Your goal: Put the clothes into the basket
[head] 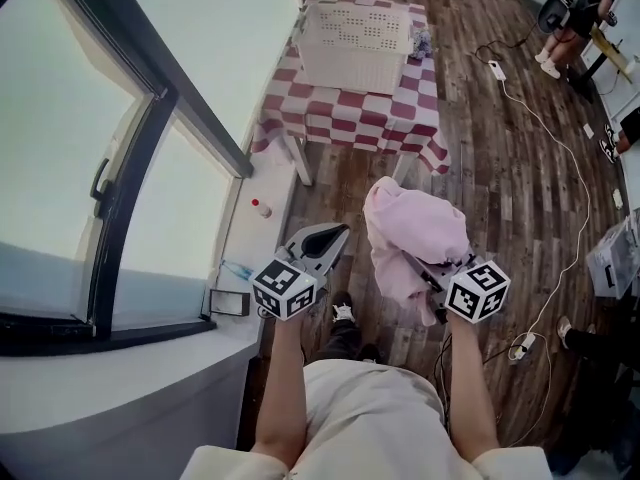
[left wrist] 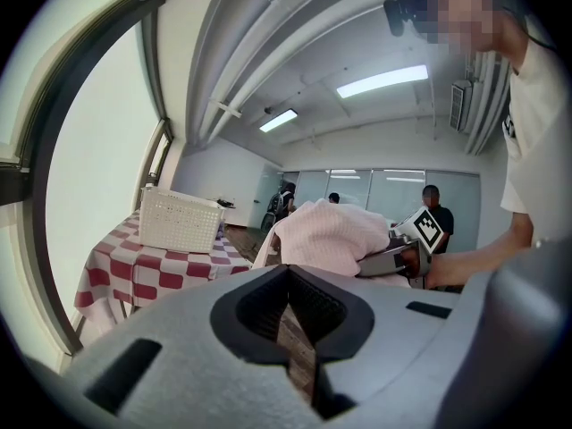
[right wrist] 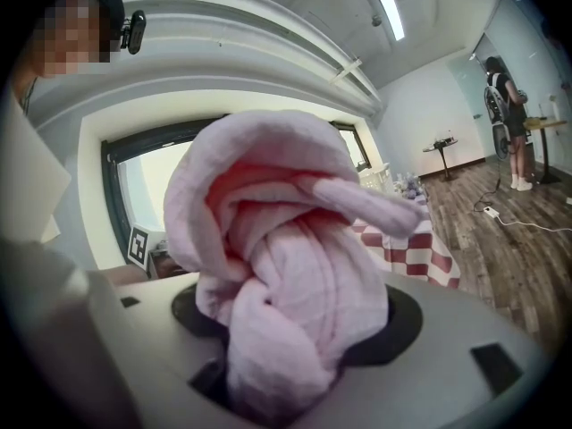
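- Wood plank floor [head: 500,168] spreads under and ahead of both my tongs, with a long window [head: 60,168] running off to the left of the left tongs [head: 338,234].
- Left tongs: the jaw tips meet, with nothing between them. They point forward and slightly down.
- Right tongs [head: 428,268]: the jaws are clamped on a pink garment [head: 410,230]. It is bunched into a thick wad between them.
- That garment billows up and forward over the right tongs, hiding their tips. Part of it hangs down below them. It sits just to the right of the left tongs, not touching them.
- Well ahead of both tongs stands a table [head: 400,133] draped in a red and white checked cloth.
- A white basket [head: 355,43] with a lattice wall sits on that table, far from the garment.
- A white cable [head: 575,178] trails over the floor to the right of the right tongs.
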Action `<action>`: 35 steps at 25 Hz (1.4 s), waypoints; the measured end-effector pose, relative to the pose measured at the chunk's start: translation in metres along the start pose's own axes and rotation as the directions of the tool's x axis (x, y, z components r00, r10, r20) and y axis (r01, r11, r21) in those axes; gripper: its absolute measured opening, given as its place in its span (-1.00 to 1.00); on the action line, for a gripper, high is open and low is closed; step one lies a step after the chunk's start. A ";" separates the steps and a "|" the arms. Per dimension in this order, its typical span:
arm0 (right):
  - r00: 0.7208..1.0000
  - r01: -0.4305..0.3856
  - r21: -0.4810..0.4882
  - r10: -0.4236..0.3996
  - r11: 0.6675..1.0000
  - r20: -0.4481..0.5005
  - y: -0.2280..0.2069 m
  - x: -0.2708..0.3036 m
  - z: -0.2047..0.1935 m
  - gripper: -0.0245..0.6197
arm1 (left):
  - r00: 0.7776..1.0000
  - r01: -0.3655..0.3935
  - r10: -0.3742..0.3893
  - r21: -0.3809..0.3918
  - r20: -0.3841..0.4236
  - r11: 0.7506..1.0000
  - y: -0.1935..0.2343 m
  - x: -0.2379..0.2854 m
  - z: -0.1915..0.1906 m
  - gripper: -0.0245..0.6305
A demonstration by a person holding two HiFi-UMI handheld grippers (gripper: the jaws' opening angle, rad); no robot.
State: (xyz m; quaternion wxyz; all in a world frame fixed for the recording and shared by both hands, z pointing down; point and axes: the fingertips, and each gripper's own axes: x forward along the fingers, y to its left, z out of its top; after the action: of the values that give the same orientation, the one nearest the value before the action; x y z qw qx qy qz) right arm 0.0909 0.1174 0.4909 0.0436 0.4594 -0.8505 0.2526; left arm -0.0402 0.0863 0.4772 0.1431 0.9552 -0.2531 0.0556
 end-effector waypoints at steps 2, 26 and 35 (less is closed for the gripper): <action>1.000 0.012 0.002 -0.012 1.000 0.001 -0.006 0.012 0.006 0.10 | 1.000 0.010 -0.010 -0.004 0.001 1.000 0.016 0.007 0.004 -0.88; 0.996 0.086 0.017 -0.086 0.996 0.012 -0.068 0.115 0.043 0.10 | 0.999 0.023 -0.025 -0.043 -0.040 0.999 0.125 0.046 0.006 -0.88; 0.999 0.033 0.004 -0.033 0.999 0.011 -0.105 0.165 0.086 0.10 | 1.000 0.002 -0.002 -0.004 -0.026 1.000 0.182 0.095 0.056 -0.88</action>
State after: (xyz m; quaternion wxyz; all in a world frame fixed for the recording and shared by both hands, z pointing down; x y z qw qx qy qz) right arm 0.0941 -0.0954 0.5076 0.0421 0.4747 -0.8426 0.2510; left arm -0.0465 -0.1263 0.4855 0.1482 0.9544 -0.2504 0.0672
